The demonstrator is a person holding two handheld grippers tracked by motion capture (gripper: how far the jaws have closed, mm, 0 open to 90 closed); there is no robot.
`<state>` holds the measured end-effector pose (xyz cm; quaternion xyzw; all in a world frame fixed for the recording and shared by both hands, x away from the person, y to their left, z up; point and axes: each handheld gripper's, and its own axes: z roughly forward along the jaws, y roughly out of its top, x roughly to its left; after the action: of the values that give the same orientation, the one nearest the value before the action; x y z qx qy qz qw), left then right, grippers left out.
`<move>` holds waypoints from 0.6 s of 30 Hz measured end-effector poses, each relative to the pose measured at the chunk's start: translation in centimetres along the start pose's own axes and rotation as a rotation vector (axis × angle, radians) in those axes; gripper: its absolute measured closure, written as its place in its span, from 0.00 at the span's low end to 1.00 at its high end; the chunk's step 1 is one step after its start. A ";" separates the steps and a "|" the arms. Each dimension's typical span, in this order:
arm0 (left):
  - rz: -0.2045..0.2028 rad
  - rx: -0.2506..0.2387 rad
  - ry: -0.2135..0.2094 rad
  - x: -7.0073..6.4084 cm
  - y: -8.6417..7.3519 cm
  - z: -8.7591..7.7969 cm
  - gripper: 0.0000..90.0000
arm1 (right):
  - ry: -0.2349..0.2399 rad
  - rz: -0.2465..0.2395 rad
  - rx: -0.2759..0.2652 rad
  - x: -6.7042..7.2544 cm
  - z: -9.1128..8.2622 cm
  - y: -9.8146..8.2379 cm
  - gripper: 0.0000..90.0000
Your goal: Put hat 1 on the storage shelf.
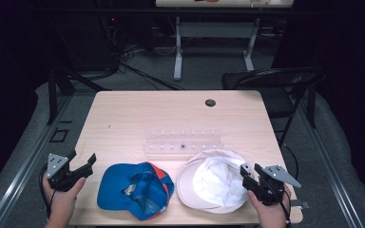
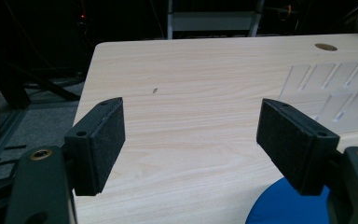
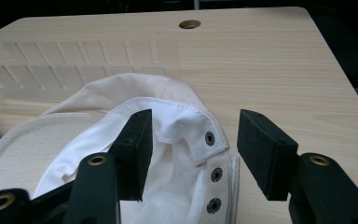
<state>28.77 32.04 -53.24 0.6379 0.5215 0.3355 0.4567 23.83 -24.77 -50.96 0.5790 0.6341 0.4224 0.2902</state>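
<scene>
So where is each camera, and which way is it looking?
High view: sits above the person's side, looking forward and down on the table, blue cap and white cap; both hands with left gripper and right gripper show.
Left gripper view: rides that gripper, looking across bare table; its open jaws show.
Right gripper view: rides that gripper, facing the white cap; its open jaws show.
Shared: the clear tray and the table's hole appear in all three.
</scene>
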 end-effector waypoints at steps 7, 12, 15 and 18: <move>0.017 -0.010 -0.005 -0.1 0.0 -0.1 0.27 | 0.020 0.062 0.058 0.3 -0.2 1.1 0.53; 0.023 -0.007 -0.004 -0.1 0.0 -0.1 0.28 | 0.038 0.030 0.115 0.5 0.1 1.9 0.51; 0.028 -0.001 -0.010 -0.2 0.0 0.0 0.28 | 0.049 0.011 0.148 0.6 0.3 2.3 0.51; 0.029 0.000 -0.014 -0.3 -0.1 0.1 0.28 | 0.067 0.002 0.195 0.5 0.6 2.5 0.51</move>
<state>28.75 31.77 -53.30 0.6479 0.5090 0.3374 0.4553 25.44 -24.20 -49.01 0.5906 0.6810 0.3782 0.2108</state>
